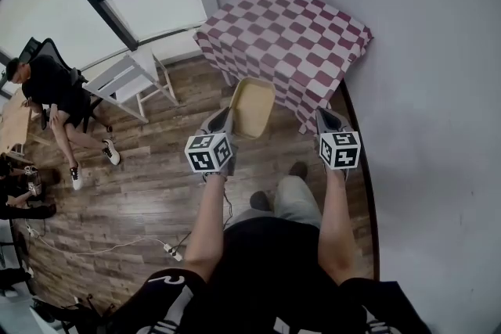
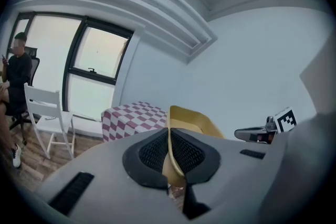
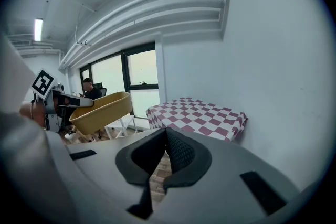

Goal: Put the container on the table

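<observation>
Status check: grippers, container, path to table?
Left gripper shut on container rim; right gripper shut, empty. Container airborne, short of checkered table. Nothing in the way.

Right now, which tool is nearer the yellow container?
Left. The left tool is shut on the rim of the container; the right tool, shut and empty, is apart to its right.

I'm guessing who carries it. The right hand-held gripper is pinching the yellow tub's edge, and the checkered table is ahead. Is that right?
Almost. It is the left hand-held gripper that pinches the yellow tub by its edge, as the left gripper view shows. The right hand-held gripper is shut on nothing. The checkered table is ahead, as you said.
</observation>
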### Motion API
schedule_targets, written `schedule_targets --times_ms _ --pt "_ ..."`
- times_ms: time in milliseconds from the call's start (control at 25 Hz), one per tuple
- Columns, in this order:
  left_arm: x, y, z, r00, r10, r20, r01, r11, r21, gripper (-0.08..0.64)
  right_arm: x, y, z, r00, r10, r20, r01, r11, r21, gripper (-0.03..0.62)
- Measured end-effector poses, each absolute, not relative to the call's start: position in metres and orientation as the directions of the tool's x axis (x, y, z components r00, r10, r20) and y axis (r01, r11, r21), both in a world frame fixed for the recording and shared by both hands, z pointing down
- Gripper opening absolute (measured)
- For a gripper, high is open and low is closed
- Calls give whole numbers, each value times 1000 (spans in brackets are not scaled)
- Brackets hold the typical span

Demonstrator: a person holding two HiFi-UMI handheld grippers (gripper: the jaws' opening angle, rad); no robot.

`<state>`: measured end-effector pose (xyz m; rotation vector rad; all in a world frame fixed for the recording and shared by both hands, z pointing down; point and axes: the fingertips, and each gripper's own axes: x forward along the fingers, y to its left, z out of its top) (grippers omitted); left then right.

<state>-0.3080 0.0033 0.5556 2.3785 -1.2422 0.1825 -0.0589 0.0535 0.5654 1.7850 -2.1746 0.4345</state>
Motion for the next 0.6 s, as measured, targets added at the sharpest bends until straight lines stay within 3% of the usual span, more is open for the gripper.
schedule_targets --times_ms 600 --pt "-254 -120 567 605 -728 322 -791 -504 347 35 -6 -70 579 -167 -896 411 -986 159 -53 15"
